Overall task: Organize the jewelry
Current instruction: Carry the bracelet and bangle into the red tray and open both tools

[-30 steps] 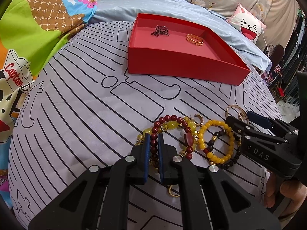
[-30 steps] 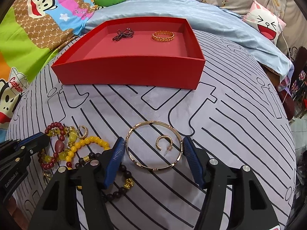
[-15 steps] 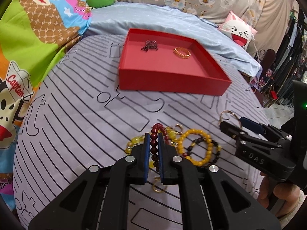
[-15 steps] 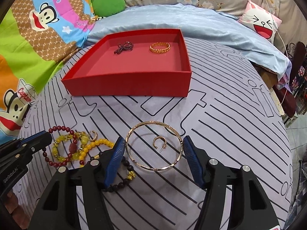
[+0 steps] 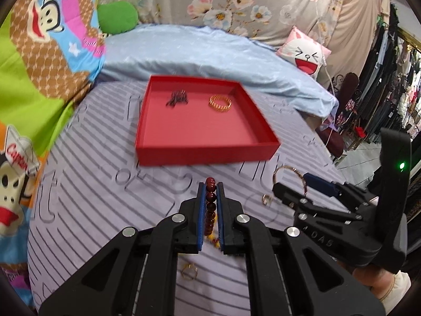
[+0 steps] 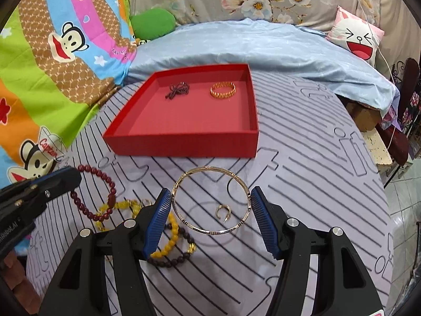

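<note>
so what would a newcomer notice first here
Probably the red tray in the middle of the striped cloth, holding a gold band. Nearer, the right hand-held gripper clasps a thin gold bangle, while the left hand-held gripper pinches a dark red bead bracelet.

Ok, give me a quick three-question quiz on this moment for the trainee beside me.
1. True or false: the left gripper is shut on the dark red bead bracelet.
2. What does the right gripper hold between its pads? A) the gold bangle B) the yellow bead bracelet C) nothing
3. How many pieces of jewelry already lie in the red tray?

Key
1. True: the bracelet hangs from the closed pads, off the cloth.
2. A: the bangle spans the gap, pressed at both sides.
3. Two: a dark bow-shaped piece and a gold band.
</note>
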The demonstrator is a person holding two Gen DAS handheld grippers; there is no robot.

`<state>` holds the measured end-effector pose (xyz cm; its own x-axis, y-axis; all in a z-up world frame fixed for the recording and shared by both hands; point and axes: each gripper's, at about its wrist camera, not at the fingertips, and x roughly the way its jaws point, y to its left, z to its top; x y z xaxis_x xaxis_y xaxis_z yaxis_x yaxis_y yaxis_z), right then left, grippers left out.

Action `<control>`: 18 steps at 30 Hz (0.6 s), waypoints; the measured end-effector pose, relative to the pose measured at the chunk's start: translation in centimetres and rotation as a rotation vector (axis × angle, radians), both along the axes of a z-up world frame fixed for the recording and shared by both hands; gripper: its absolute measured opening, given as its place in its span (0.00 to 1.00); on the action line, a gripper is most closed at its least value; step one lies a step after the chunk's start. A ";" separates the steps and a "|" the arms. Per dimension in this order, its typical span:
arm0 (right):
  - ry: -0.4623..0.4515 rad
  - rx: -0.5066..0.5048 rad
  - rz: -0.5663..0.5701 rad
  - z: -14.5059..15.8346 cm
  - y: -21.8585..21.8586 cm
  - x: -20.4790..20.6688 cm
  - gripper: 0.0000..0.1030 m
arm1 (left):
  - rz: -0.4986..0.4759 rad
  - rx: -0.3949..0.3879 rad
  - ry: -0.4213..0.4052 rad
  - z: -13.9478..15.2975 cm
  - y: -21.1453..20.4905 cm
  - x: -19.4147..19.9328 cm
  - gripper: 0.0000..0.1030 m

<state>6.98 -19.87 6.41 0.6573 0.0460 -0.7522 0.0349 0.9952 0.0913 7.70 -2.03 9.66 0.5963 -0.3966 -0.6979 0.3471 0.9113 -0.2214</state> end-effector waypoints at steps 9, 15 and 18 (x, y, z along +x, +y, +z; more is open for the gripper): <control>-0.058 -0.006 -0.001 2.6 -0.8 4.5 0.58 | 0.004 -0.006 -0.072 2.2 -1.0 4.8 0.07; -0.071 0.007 -0.003 3.3 -1.2 8.9 0.58 | 0.009 0.003 -0.096 2.5 -1.9 9.5 0.07; -0.063 0.016 -0.006 3.1 -1.3 11.2 0.58 | 0.007 0.000 -0.098 2.4 -2.3 11.7 0.08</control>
